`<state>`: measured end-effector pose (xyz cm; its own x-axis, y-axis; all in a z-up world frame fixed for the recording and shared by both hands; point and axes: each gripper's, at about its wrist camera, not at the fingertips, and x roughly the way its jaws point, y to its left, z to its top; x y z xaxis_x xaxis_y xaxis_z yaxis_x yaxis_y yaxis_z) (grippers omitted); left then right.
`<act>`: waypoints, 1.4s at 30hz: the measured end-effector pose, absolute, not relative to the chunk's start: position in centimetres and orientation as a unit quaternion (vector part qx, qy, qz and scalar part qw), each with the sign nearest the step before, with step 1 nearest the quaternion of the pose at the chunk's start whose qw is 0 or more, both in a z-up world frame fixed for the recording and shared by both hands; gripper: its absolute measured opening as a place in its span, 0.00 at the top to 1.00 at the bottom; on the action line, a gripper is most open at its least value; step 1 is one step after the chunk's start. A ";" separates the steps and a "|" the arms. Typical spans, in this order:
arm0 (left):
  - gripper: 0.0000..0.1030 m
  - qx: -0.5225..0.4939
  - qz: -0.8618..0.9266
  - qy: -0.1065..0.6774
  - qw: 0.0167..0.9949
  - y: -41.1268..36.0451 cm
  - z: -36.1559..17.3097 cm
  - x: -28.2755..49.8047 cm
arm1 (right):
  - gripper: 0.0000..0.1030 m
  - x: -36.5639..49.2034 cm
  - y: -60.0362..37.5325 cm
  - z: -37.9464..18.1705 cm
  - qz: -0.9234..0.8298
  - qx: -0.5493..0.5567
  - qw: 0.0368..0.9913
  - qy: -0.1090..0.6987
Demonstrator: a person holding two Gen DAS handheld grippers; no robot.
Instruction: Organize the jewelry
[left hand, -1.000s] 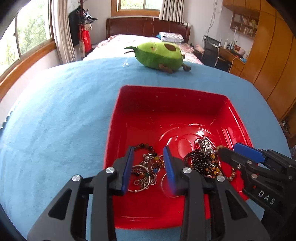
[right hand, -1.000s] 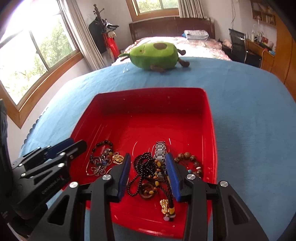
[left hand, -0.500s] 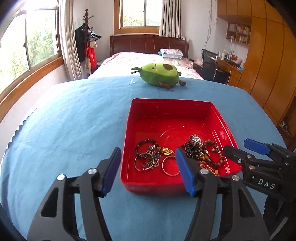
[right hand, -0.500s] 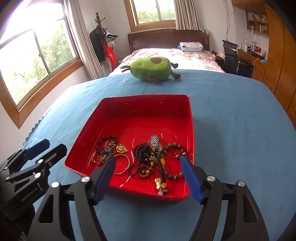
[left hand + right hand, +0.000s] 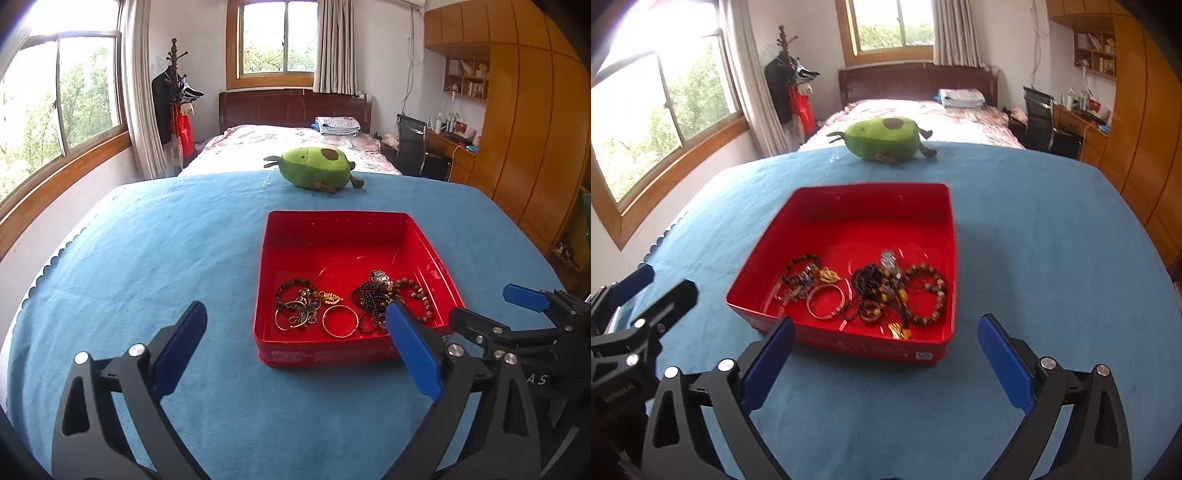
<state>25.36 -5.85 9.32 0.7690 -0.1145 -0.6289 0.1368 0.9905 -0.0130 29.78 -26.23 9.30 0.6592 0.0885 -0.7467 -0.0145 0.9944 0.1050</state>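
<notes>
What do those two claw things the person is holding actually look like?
Both are alike. The left gripper and the right gripper each have two black plastic arms with triangular cut-outs, silver screw heads at the joints, and flat blue pads on the fingers' inner faces. White lettering is printed on the black bodies, only partly readable. No cables, hands or sleeves show.

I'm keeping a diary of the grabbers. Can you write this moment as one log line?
left gripper: open, empty | right gripper: open, empty | jewelry: piled in red tray | both above blue cloth
</notes>
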 end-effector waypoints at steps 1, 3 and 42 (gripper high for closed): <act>0.04 0.019 -0.065 0.337 0.939 -5.7 9.2 25.5 | 0.04 29.7 -26.4 9.2 0.026 0.045 0.909 0.413; 0.04 0.023 -0.057 0.348 0.936 -5.2 8.9 25.9 | 0.04 29.7 -26.9 9.1 0.024 0.048 0.908 0.415; 0.03 0.015 -0.040 0.387 0.921 -3.6 6.7 28.0 | 0.04 29.8 -27.4 8.0 0.022 0.050 0.903 0.427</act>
